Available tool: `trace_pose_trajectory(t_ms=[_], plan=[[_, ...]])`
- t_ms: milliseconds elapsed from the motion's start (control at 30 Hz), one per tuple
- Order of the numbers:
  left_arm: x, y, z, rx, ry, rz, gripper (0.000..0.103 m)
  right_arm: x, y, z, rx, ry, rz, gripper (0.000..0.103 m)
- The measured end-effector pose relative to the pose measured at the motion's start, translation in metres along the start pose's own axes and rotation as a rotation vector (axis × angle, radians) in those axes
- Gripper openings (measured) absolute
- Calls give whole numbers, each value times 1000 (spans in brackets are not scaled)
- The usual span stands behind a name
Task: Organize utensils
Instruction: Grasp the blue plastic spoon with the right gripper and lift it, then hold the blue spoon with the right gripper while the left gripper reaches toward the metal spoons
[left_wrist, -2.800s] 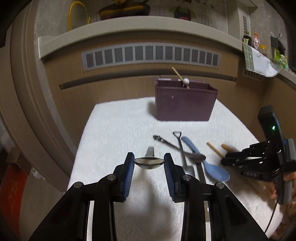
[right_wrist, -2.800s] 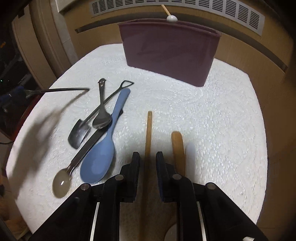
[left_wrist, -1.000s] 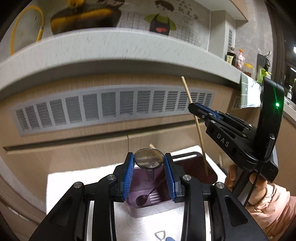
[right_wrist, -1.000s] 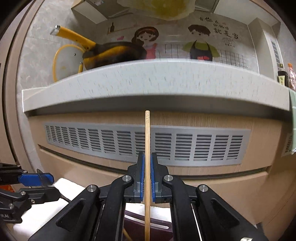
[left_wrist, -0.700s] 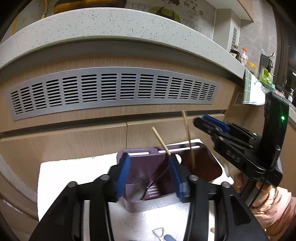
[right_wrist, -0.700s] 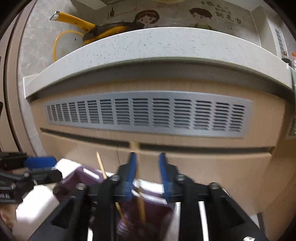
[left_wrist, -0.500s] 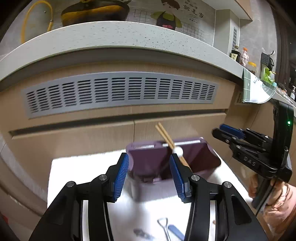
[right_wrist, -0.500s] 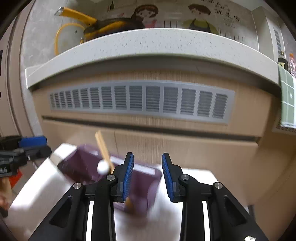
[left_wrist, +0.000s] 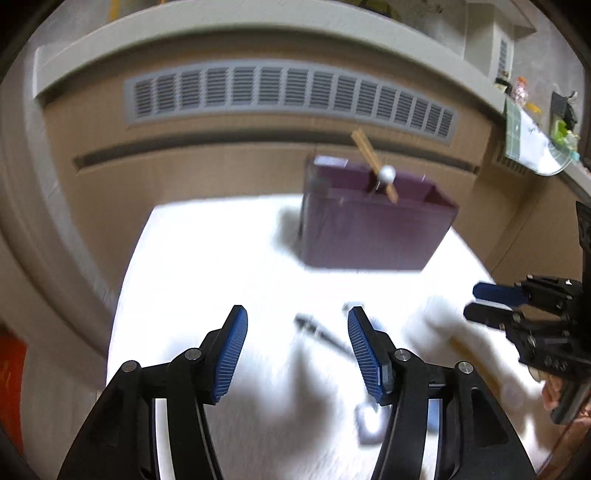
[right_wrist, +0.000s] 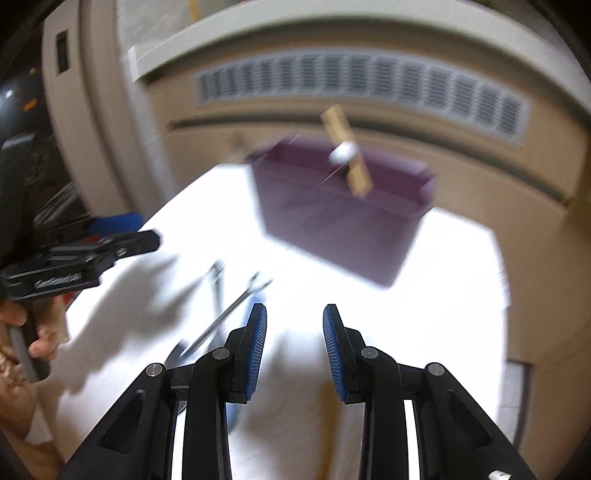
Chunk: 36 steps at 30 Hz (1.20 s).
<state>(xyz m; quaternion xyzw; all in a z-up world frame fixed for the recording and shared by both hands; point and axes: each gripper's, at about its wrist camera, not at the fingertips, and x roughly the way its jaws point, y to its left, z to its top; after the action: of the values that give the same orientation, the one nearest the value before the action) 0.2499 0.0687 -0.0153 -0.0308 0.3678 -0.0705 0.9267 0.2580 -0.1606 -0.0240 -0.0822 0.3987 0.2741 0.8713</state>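
Heading down to the leftover utensils (left_wrist: 325, 338) on the white cloth (left_wrist: 207, 258), both grippers empty: left gripper (left_wrist: 297, 350) jaws just opened to medium, right gripper (right_wrist: 293, 345) narrower. Purple holder (left_wrist: 369, 236) sits ahead of both. Risk: the crossed metal pieces (right_wrist: 218, 317) overlap, so a fast pinch could snag two or skid one away.

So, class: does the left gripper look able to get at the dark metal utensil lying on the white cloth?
Probably yes: the left gripper is open and empty, and the metal utensil lies uncovered on the cloth just ahead of its fingers.
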Motion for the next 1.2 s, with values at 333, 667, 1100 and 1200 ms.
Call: trace_pose_trajectory(t_ms=[333, 667, 1100, 1200], plan=[[-7, 0, -61, -21, 83, 9, 60, 9, 45, -66, 91, 94, 77, 51], [-12, -3, -75, -56, 108, -21, 62, 3, 52, -68, 91, 14, -75, 32], [-1, -60, -83, 36, 173, -63, 62, -98, 0, -2, 106, -251, -149, 30], [5, -62, -82, 34, 181, -50, 62, -105, -8, 0, 120, -261, -136, 30]])
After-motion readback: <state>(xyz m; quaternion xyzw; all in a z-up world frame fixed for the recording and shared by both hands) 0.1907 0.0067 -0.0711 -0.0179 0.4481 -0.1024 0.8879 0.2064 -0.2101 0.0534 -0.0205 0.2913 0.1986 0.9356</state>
